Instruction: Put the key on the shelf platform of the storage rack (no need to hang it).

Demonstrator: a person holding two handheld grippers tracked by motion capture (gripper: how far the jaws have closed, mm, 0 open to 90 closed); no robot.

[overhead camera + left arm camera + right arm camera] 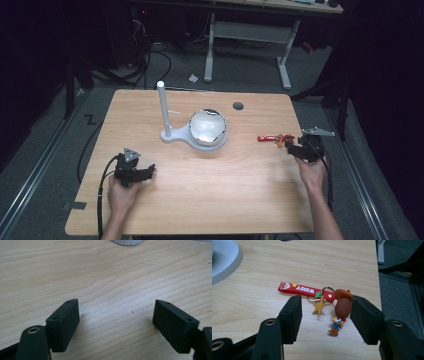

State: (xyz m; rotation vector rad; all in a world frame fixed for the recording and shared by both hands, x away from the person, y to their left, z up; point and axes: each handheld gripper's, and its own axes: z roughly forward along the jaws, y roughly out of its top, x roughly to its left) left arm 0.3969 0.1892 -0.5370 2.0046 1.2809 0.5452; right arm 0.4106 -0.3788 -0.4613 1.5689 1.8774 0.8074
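Setting: pale wooden table [200, 200] in a dark room, with a white plastic stand with an upright post and a shiny bowl [207, 128] near its middle.
Left gripper [116, 315]: jaws spread wide over bare wood, holding nothing.
Right gripper [325, 315]: jaws apart, straddling the keychain; pads not pressing, though the right pad stands just beside the figure's head.
Advice: centre the jaws on the brown head, lower squarely, then close gently so the charm cannot squirt sideways.
Keychain: red rubber strap keychain with a cowboy figure and a gold star [322, 298]; it lies flat near the table's right edge.
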